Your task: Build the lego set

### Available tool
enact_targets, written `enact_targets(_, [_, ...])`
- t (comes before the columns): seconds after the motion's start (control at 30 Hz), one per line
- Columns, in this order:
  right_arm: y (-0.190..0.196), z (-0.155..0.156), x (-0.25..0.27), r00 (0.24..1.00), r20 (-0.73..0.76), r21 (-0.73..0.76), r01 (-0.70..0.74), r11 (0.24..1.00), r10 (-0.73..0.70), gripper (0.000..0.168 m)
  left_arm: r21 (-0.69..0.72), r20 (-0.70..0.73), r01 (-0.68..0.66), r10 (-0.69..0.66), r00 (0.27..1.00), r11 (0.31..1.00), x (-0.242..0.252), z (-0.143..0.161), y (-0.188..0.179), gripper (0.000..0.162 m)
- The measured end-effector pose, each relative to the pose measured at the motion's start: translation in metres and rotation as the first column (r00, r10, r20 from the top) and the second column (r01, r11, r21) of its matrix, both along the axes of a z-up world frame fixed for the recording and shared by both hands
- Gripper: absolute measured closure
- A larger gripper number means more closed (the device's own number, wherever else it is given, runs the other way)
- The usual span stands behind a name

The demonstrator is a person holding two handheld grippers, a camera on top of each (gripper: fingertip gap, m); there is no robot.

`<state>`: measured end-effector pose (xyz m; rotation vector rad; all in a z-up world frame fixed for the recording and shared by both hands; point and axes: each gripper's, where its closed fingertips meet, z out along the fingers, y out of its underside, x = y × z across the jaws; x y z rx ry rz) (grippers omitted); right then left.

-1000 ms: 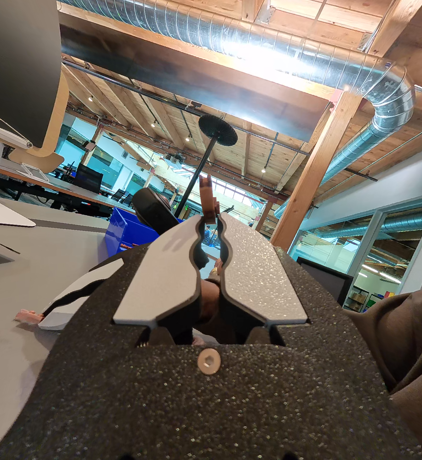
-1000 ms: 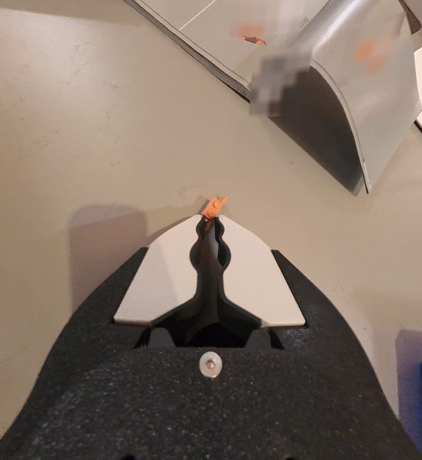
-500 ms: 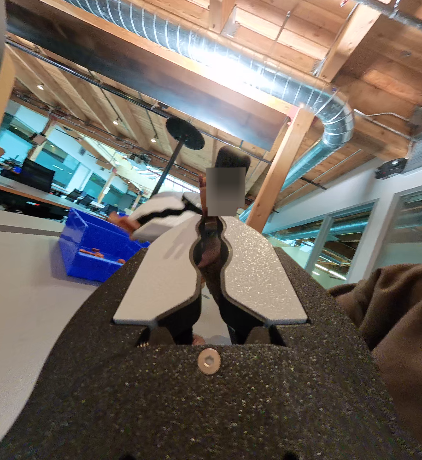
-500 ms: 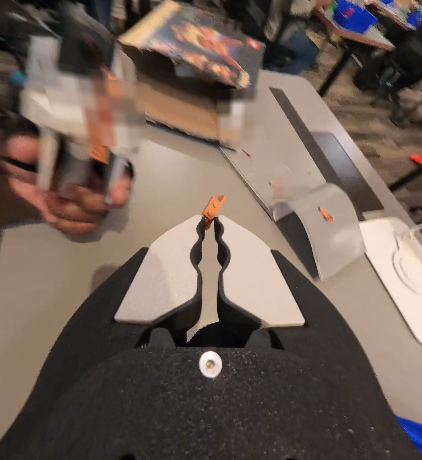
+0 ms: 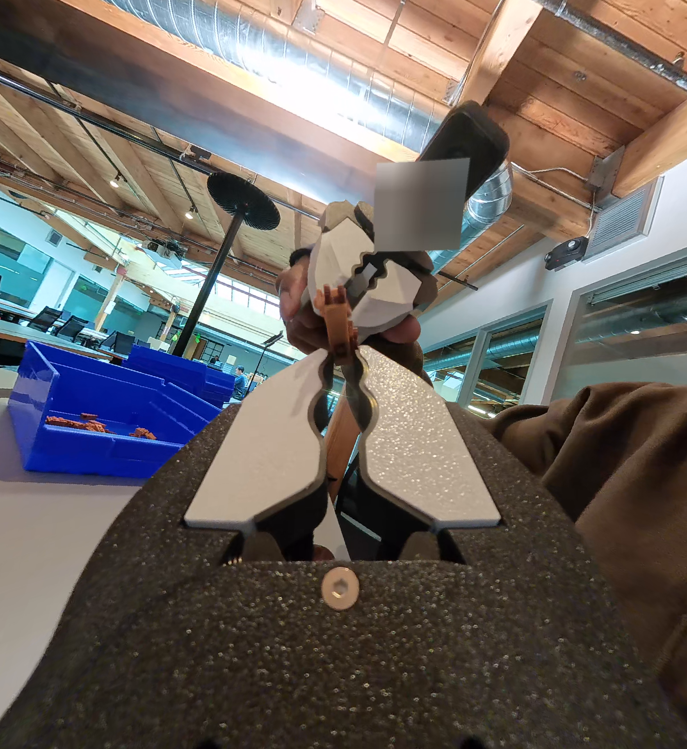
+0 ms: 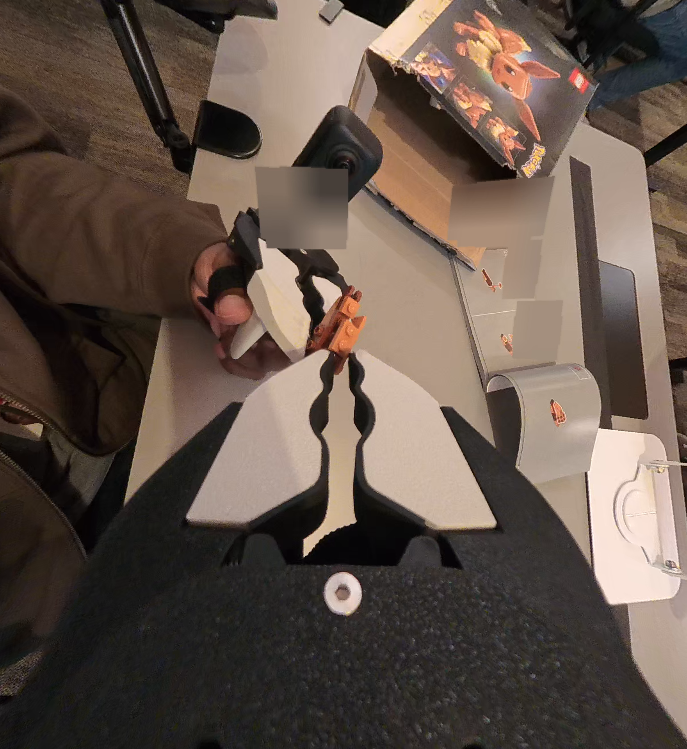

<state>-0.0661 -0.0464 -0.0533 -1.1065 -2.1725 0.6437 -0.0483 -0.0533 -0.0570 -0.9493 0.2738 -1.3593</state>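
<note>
Lego piece [image 6: 344, 344], small and orange, pinched at the tips of the right gripper [image 6: 342, 358], fingers pressed onto its near end, the rest sticking out ahead of the tips. Its far end touches a second orange-brown lego clump [image 6: 335, 316] held by the left gripper [image 6: 317, 324], just ahead and slightly left of the right tips; both are up off the table [image 6: 406, 308]. Left gripper is gripped by a hand [image 6: 228, 308] in a brown sleeve [image 6: 90, 227], left of the right claw.

Left wrist view: left gripper [image 5: 342, 358] closed on the brown lego clump [image 5: 340, 328], which stands up out of the tips. Right above it the right gripper [image 5: 335, 300] comes in tips-first, white fingers [image 5: 335, 263] nipped on the orange piece [image 5: 331, 298] against the clump's top.

Farther out from the right claw: curled grey instruction booklet [image 6: 552, 417] ahead-right on the table, white stand base [image 6: 630, 514] right of it, torn-open lego box [image 6: 484, 85] far ahead-right. From the left claw: blue bin [image 5: 102, 421] off to the left on the table with loose brown bricks [image 5: 86, 423] inside, black pole lamp [image 5: 228, 251] beyond, wood ceiling with silver duct [image 5: 313, 52] overhead.
</note>
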Motion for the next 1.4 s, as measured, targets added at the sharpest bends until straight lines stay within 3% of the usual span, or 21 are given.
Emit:
enact_targets(0.33, [-0.007,0.0,0.004,0.999,0.015,0.022,-0.046,0.999,0.046,0.162,0.029,-0.047,0.002,-0.001,0.999,1.0,0.007,0.0,-0.005,0.152])
enact_targets(0.9, [-0.024,0.001,0.02,0.963,0.082,-0.026,-0.254,0.967,0.255,0.159,0.107,-0.124,0.06,-0.047,0.991,0.992,0.023,0.0,-0.02,0.152])
enact_targets(1.4, [-0.026,-0.004,0.029,0.934,0.181,0.038,-0.318,0.947,0.307,0.158,0.13,-0.166,0.082,-0.06,0.984,0.988,0.029,-0.002,-0.026,0.152])
